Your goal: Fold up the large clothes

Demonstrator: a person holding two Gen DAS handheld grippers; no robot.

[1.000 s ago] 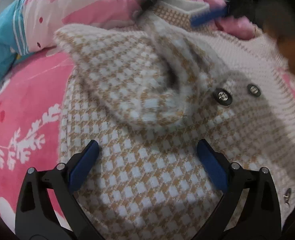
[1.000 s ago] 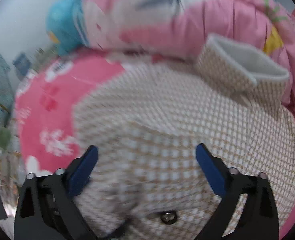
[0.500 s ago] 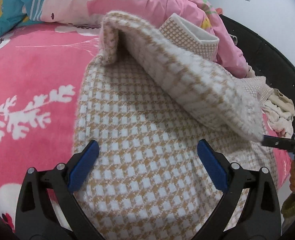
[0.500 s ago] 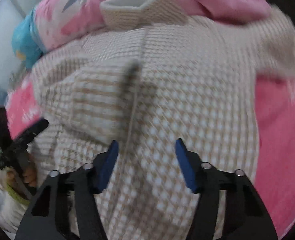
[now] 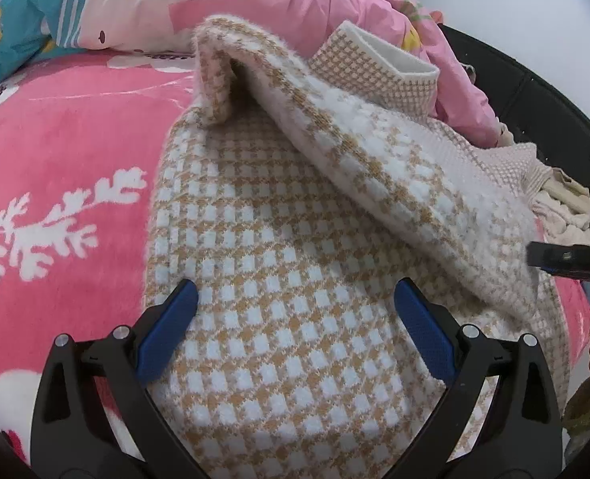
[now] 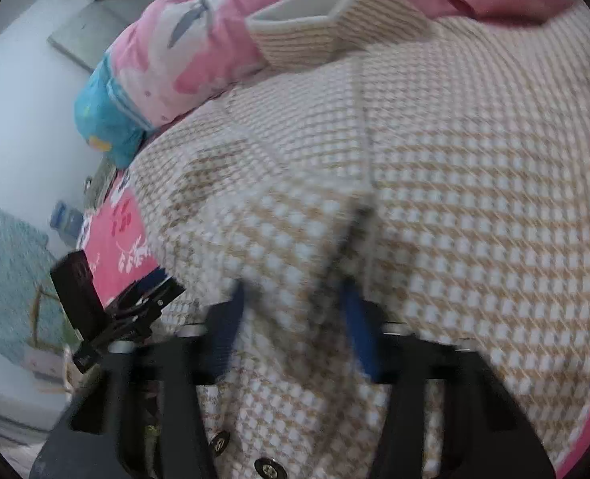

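A fuzzy tan-and-white houndstooth cardigan (image 5: 279, 279) lies on the pink bed. Its sleeve (image 5: 374, 159) stretches diagonally across the body, from the upper left shoulder down to the right. My left gripper (image 5: 295, 319) is open and empty, hovering over the cardigan's lower body. My right gripper (image 6: 295, 319) has its blue pads around the sleeve end (image 6: 291, 263); it also shows in the left wrist view (image 5: 562, 259) at the sleeve's tip. The collar (image 6: 314, 24) stands up at the far end.
A pink blanket with white leaf print (image 5: 55, 183) covers the bed. A pink and blue quilt (image 5: 155, 8) is bunched beyond the cardigan. Other clothes (image 5: 562, 207) lie at the right, by a dark frame (image 5: 534, 92). Metal buttons (image 6: 267, 469) show near my right gripper.
My right gripper has narrowed around the sleeve end and drawn the sleeve across the cardigan's body. My left gripper has stayed open over the lower body.
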